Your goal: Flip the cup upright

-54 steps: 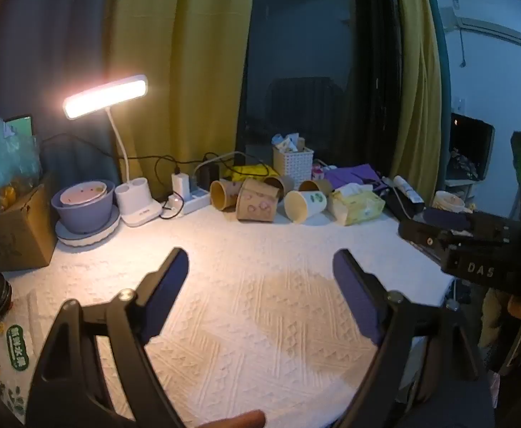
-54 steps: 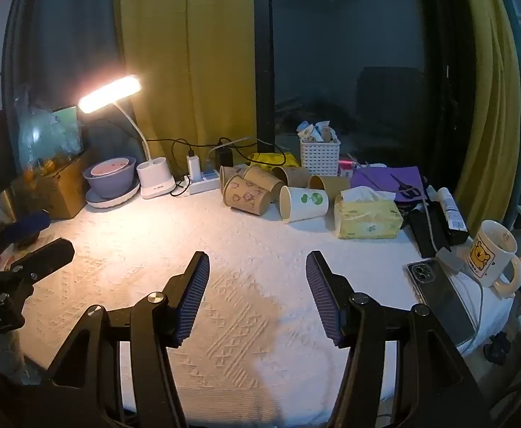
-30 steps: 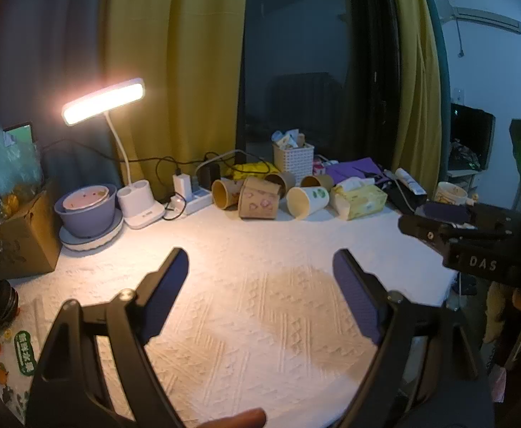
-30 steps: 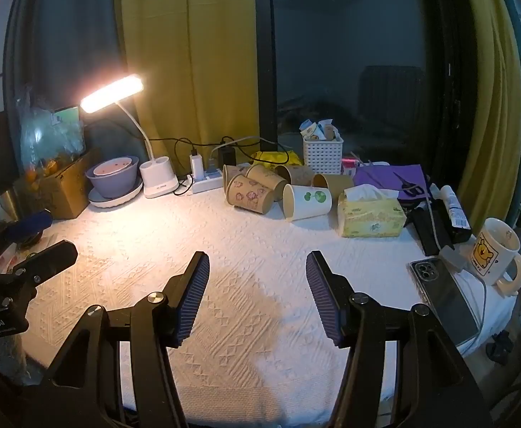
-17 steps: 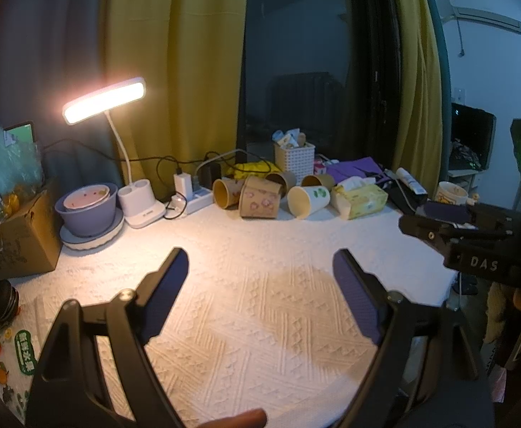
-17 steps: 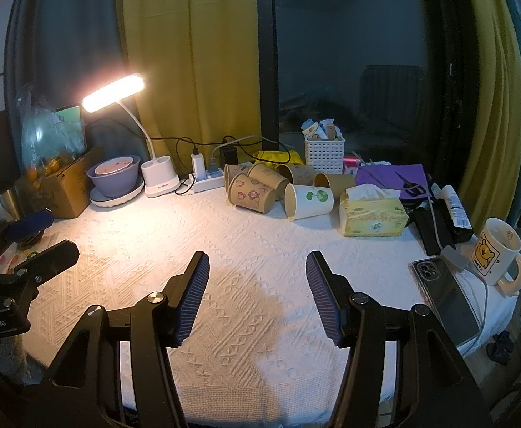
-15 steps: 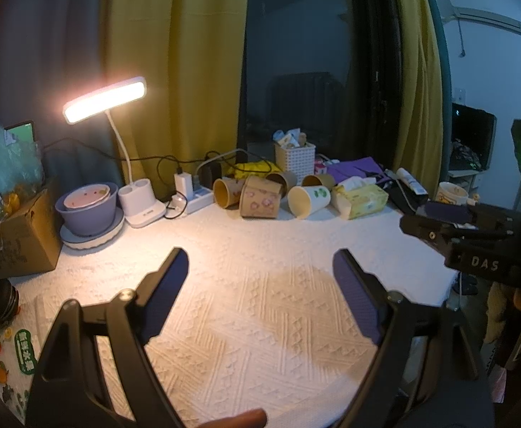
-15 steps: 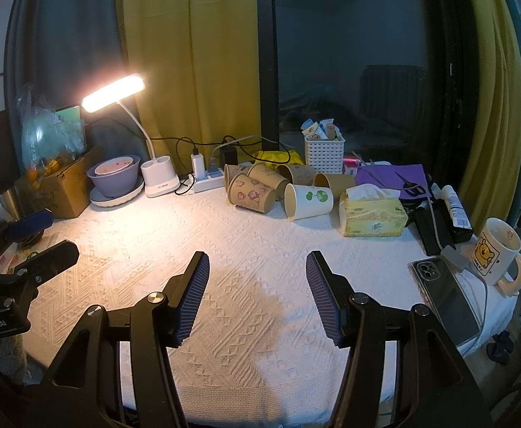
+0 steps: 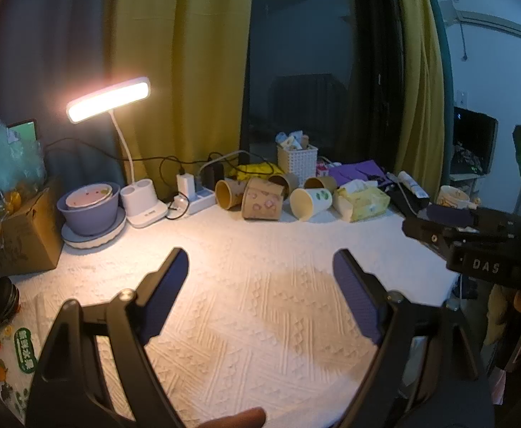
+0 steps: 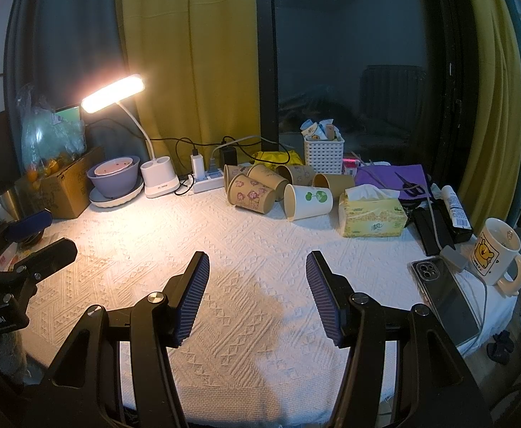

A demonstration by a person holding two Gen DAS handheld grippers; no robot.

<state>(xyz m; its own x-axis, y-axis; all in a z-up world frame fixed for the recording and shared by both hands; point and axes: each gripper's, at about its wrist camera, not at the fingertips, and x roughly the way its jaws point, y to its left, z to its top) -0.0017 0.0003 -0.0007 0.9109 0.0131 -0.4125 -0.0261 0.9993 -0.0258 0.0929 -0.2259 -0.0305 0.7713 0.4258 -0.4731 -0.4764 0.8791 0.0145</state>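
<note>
Several paper cups lie on their sides at the back of the table. A white cup with a green leaf print (image 10: pixel 307 201) lies with its mouth to the left; it also shows in the left wrist view (image 9: pixel 310 202). A brown printed cup (image 10: pixel 251 193) lies left of it, also in the left wrist view (image 9: pixel 262 203). More brown cups (image 10: pixel 298 174) lie behind. My right gripper (image 10: pixel 257 271) is open and empty, well short of the cups. My left gripper (image 9: pixel 260 267) is open and empty, also short of them.
A lit desk lamp (image 10: pixel 113 93) and a purple bowl on a plate (image 10: pixel 115 175) stand back left. A yellow tissue box (image 10: pixel 372 215), a white basket (image 10: pixel 323 155), a phone (image 10: pixel 442 296) and a bear mug (image 10: pixel 496 256) sit on the right. A cardboard box (image 9: pixel 18 232) is far left.
Both views have pulled slightly back and settled; the cups have not moved. Both grippers stay open and empty.
</note>
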